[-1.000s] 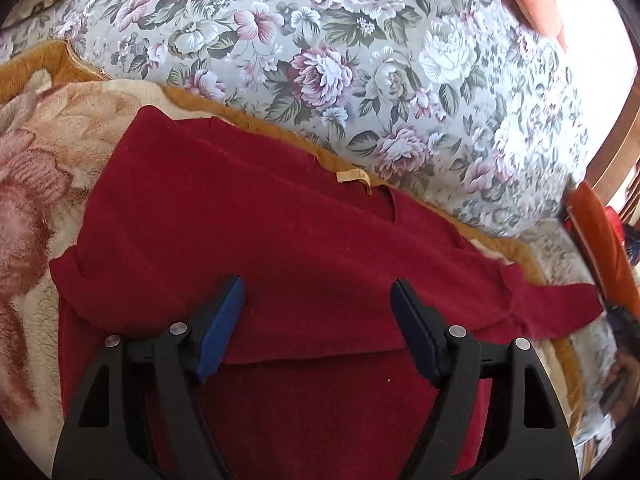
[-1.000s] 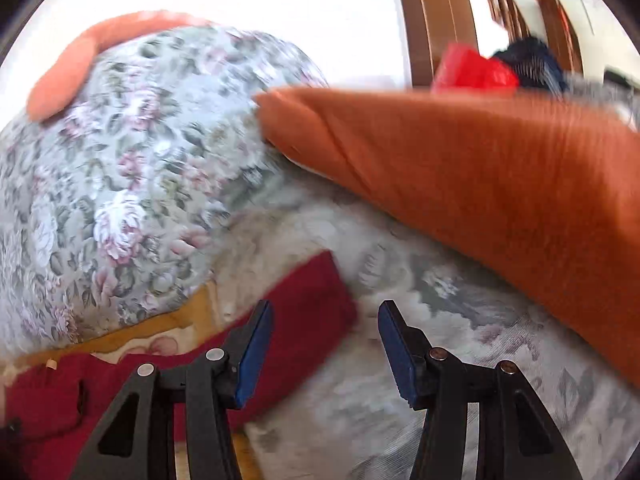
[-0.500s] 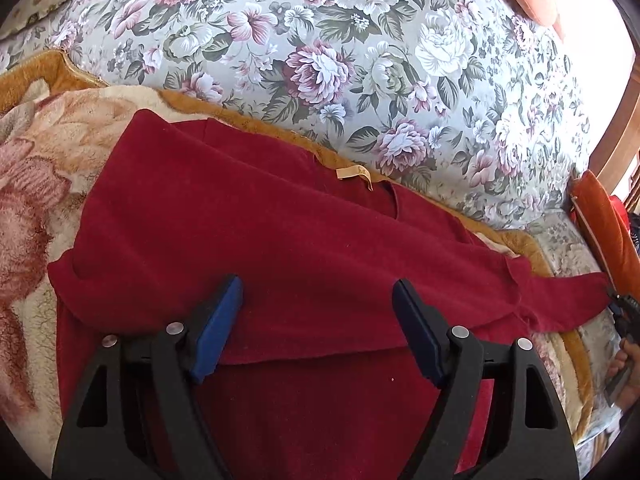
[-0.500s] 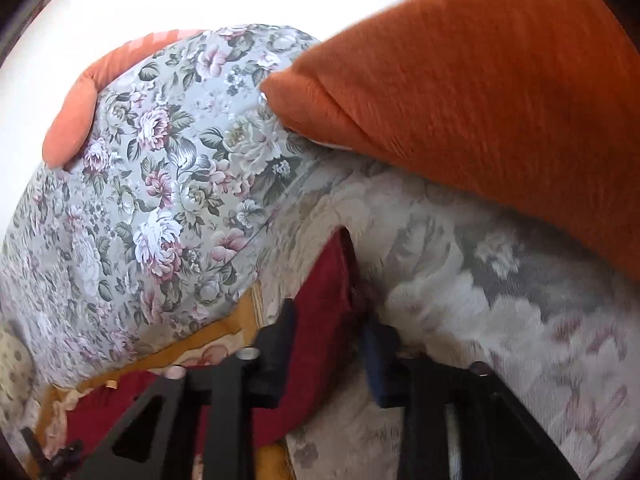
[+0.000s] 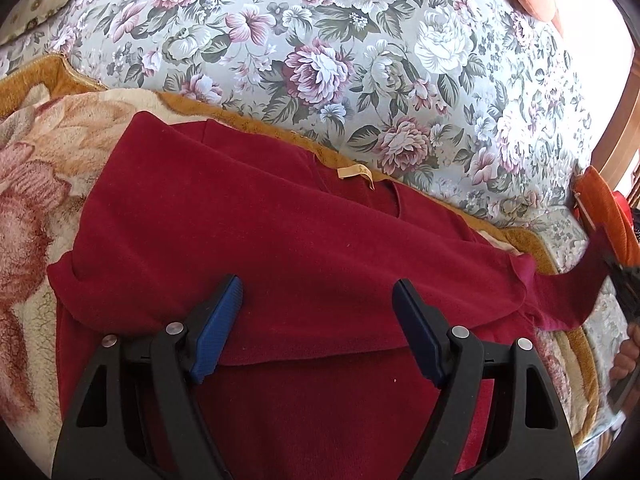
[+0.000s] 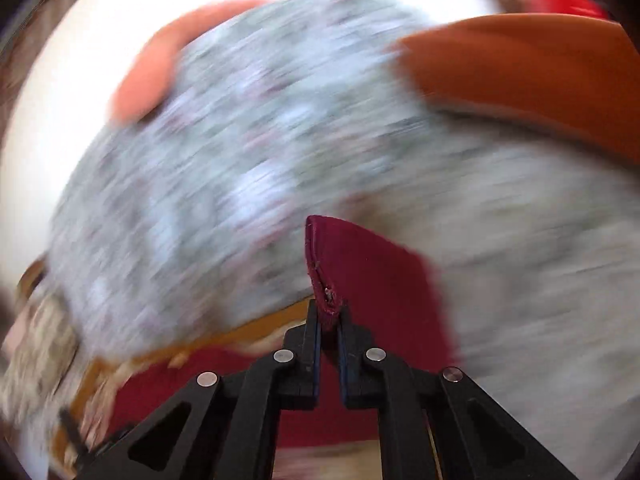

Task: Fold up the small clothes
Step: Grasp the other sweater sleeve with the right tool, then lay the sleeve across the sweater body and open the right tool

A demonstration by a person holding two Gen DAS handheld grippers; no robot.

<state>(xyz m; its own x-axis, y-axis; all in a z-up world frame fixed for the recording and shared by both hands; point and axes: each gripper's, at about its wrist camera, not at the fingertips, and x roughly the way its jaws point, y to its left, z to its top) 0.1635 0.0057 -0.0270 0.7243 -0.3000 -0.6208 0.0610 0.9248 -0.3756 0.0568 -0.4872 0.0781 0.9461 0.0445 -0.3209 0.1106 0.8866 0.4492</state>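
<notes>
A dark red sweater (image 5: pixel 280 248) lies spread on a floral blanket, its left sleeve folded across the body and a tan neck label (image 5: pixel 356 172) at the collar. My left gripper (image 5: pixel 318 316) is open and empty, hovering over the sweater's middle. The right sleeve (image 5: pixel 568 292) stretches out to the right and is lifted at its end. My right gripper (image 6: pixel 329 320) is shut on the sleeve cuff (image 6: pixel 360 256), which sticks up between the jaws. The right wrist view is blurred by motion.
A floral sofa back cushion (image 5: pixel 360 52) rises behind the sweater. An orange cushion (image 6: pixel 528 72) lies to the right; it also shows in the left wrist view (image 5: pixel 604 208). The plush blanket (image 5: pixel 36 184) extends to the left. A wooden frame (image 5: pixel 620 132) stands at far right.
My right gripper closed on the sleeve cuff and lifted it off the sofa, moving fast. The left gripper stayed open over the sweater.
</notes>
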